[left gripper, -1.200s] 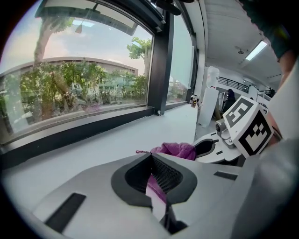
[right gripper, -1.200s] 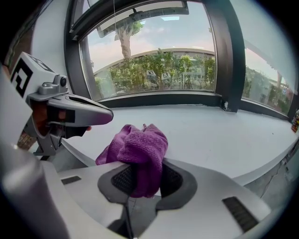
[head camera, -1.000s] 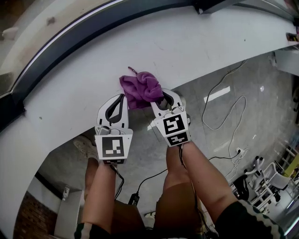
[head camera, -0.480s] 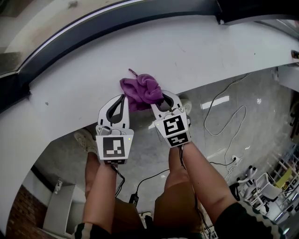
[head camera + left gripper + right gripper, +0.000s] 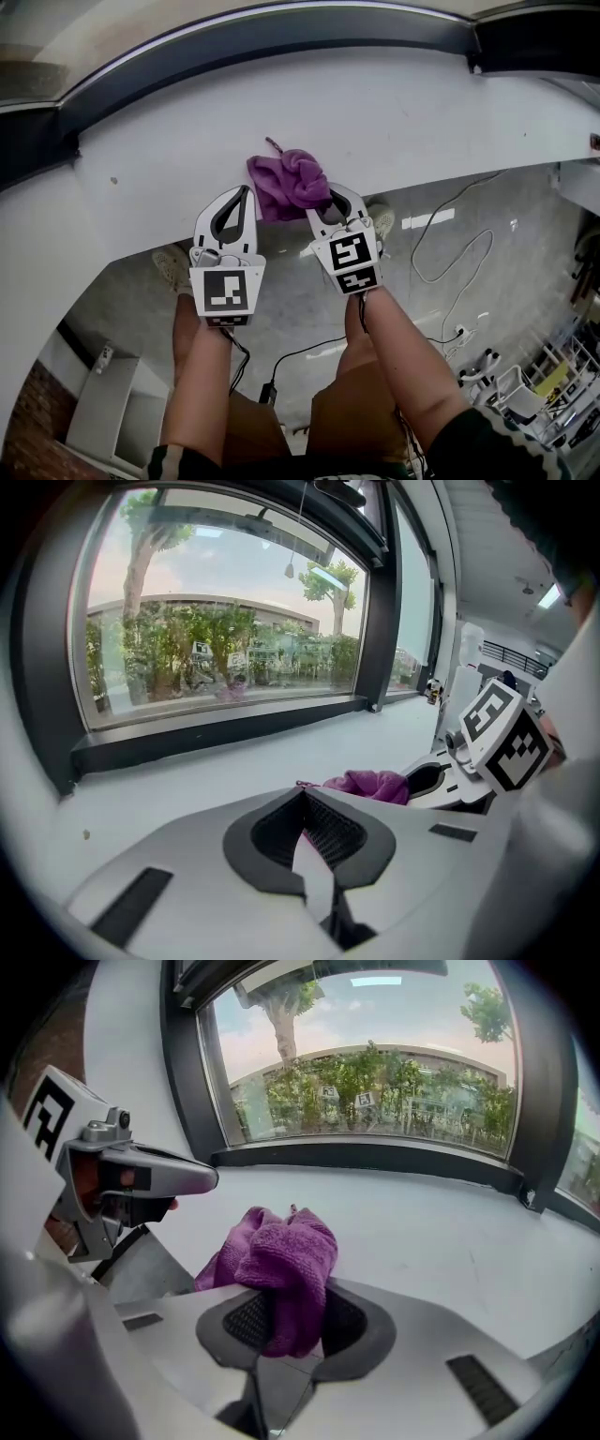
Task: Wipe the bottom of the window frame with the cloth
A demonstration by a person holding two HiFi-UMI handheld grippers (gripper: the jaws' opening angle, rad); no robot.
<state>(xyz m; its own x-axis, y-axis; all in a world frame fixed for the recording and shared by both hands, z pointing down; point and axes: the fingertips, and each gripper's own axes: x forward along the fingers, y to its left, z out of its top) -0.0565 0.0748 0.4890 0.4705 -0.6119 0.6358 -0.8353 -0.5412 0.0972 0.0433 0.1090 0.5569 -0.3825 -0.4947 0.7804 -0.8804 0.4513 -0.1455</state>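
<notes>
A crumpled purple cloth (image 5: pixel 289 183) lies on the white sill (image 5: pixel 422 122), below the dark bottom bar of the window frame (image 5: pixel 281 37). My right gripper (image 5: pixel 324 195) is shut on the cloth's near edge; in the right gripper view the cloth (image 5: pixel 281 1260) bulges up between its jaws (image 5: pixel 286 1314). To the cloth's left, my left gripper (image 5: pixel 246 192) rests over the sill, shut with nothing in it. In the left gripper view its jaws (image 5: pixel 302 797) meet, and the cloth (image 5: pixel 370 785) lies beyond them to the right. The frame bar (image 5: pixel 234 728) runs behind.
The sill's front edge drops to a grey floor with loose cables (image 5: pixel 459 253). A vertical frame joint (image 5: pixel 473 61) stands at the sill's right end. The person's shoes (image 5: pixel 173 272) show below; wheeled chair bases (image 5: pixel 506 384) stand at the lower right.
The frame joint has slid right in the head view while cloth and grippers stay centred, so both grippers and the cloth have shifted left along the sill. Both grips are unchanged.
</notes>
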